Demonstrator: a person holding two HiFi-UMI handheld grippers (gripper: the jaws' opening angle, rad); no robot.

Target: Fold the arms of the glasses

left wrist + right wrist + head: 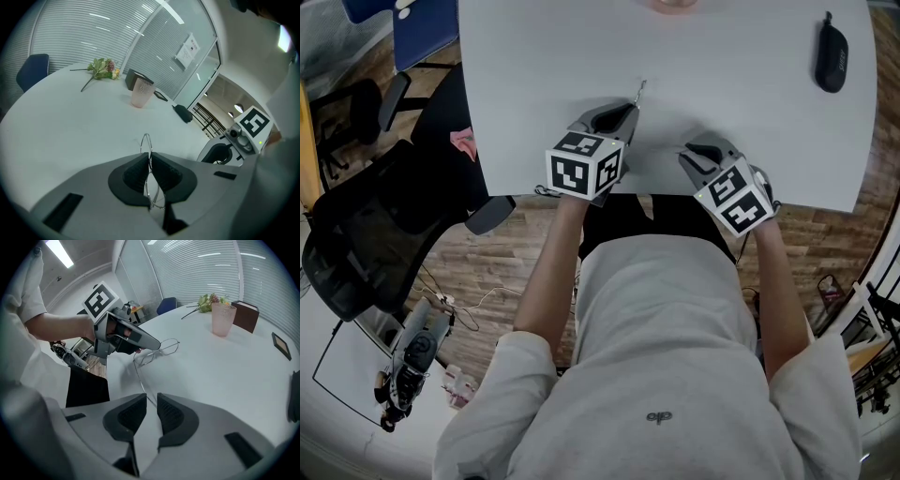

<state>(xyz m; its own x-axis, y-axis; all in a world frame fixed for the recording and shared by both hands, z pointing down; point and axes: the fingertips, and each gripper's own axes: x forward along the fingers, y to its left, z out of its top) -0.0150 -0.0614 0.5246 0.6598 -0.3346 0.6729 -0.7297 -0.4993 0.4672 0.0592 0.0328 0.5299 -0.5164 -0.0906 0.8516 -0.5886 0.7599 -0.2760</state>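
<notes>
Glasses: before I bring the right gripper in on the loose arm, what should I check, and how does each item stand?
1. Left gripper shut on the glasses frame: ok.
2. Right gripper jaws apart, pads pressing nothing: ok.
3. Temple arm folded: not ok; it sticks out toward the right gripper.
4. Arm tip between the right gripper's pads: cannot tell; the wire ends right at the jaw tips.
5. Pink cup and glasses case well away from the glasses on the table: ok.
</notes>
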